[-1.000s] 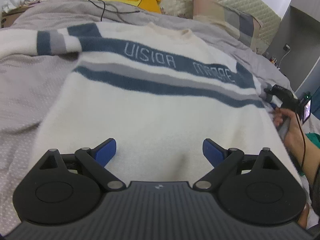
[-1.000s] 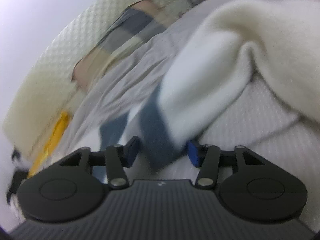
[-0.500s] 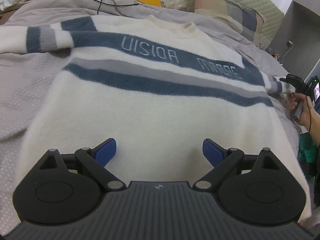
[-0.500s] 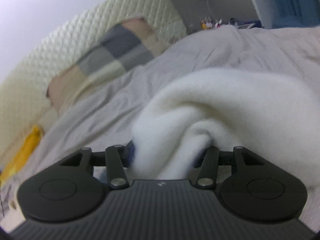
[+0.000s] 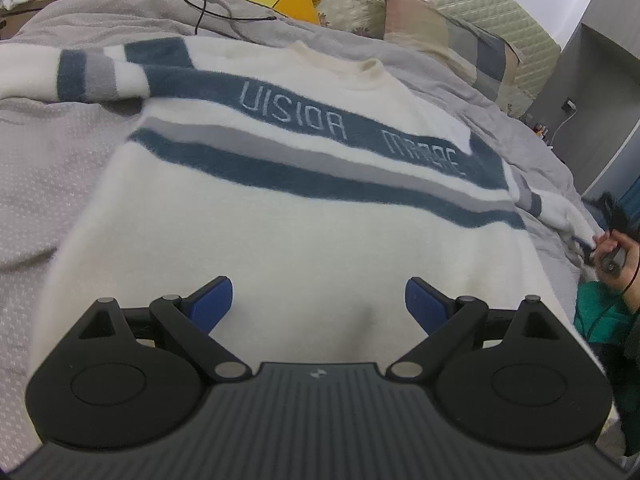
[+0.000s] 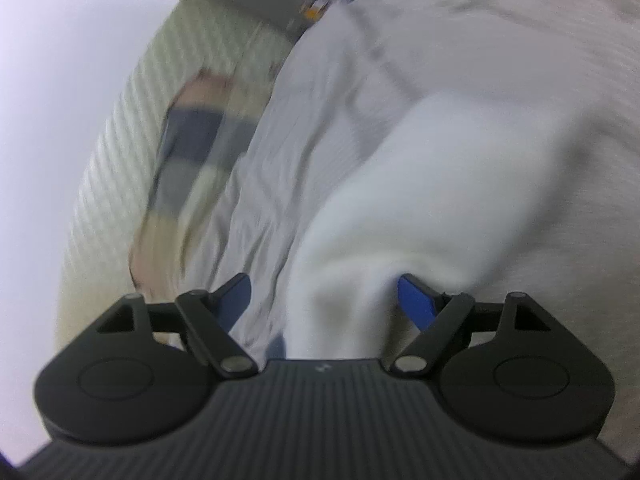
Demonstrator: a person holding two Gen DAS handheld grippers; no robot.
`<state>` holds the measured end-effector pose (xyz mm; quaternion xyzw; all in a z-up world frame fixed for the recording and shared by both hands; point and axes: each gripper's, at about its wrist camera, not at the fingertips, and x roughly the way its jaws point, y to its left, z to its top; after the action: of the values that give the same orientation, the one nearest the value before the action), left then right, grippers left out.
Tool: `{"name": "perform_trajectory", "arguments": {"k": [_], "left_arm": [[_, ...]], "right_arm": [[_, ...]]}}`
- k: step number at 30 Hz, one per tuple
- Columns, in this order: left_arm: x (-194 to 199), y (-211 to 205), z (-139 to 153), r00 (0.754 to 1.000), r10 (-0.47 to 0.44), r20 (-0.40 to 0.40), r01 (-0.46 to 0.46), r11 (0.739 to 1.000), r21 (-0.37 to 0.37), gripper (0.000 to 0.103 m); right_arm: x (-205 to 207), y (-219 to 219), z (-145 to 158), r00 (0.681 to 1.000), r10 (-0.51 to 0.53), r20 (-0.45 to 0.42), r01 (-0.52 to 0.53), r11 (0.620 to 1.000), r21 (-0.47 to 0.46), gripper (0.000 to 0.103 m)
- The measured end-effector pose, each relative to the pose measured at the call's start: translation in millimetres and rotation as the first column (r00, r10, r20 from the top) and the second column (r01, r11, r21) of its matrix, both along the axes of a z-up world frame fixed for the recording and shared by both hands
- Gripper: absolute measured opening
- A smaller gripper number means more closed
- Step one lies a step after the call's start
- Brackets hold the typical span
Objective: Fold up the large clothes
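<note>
I am watching the jaws of my right gripper [image 6: 322, 300] opening at this moment, the blue pads [image 6: 416, 300] parting from the white sleeve [image 6: 420, 200] they were pinching a second ago. The cuff end is still lying between them, draped over the gripper's nose, but the left pad is standing clear of the cloth and nothing is pressing on it now. The whole right view is smeared and tilted, so I am reading this as a release made while my hand is swinging and rolling, not a careful set-down.

My left gripper [image 5: 318, 304] is hovering with its jaws spread wide and empty, just over the lower hem area of the sweater [image 5: 304, 236], in much the same spot as a second ago.

Outward from there, the sweater is lying face up and flat on the grey bedspread [image 5: 44, 168], collar toward the quilted headboard [image 5: 460, 4], the blue and grey chest bands running across it. Its far sleeve [image 5: 88, 72] is stretched out straight to the side. On the other side, where a second ago the sleeve was bunched against the body, it is now drawn out past the sweater's edge toward my right hand [image 5: 616, 258], which I can just see at the frame's edge.

I am judging this as the end of the spreading step: with both sleeves laid out, the garment looks ready for the first fold, though the sleeve may be slumping as I let go.
</note>
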<state>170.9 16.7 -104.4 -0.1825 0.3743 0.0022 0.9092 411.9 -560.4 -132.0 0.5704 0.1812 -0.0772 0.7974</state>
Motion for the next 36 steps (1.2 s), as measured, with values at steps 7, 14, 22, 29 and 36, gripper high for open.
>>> {"name": "perform_trajectory", "arguments": {"k": [7,14,22,29,36], "left_arm": [[-0.2,-0.2,-2.3,1.0,0.021,-0.004,-0.021,1.0,0.011,0.095],[8.9,-5.3,-10.2,0.999,0.023,-0.026,-0.022,0.999,0.04,0.095],[11.6,-6.2,-11.1,0.999,0.036,-0.018,-0.035,0.998,0.045,0.095],[17.4,-4.5,-10.9,0.999,0.043,-0.017,-0.042,0.998,0.042,0.095],[15.6,5.3,-0.4,0.999,0.042,0.013,-0.042,0.999,0.027,0.095]], "right_arm": [[-6.3,11.6,-19.6,0.999,-0.048,-0.022,0.05,0.994,0.101,0.081],[-4.8,24.9,-18.9,0.995,-0.098,-0.015,0.099,0.992,0.079,0.082],[25.4,-19.0,-12.4,0.946,-0.315,0.075,0.319,0.946,-0.062,0.081],[39.6,-62.1,17.0,0.95,-0.31,0.029,0.306,0.909,-0.284,0.018],[39.9,-48.1,90.3,0.971,-0.237,0.042,0.227,0.839,-0.495,0.011]]}}
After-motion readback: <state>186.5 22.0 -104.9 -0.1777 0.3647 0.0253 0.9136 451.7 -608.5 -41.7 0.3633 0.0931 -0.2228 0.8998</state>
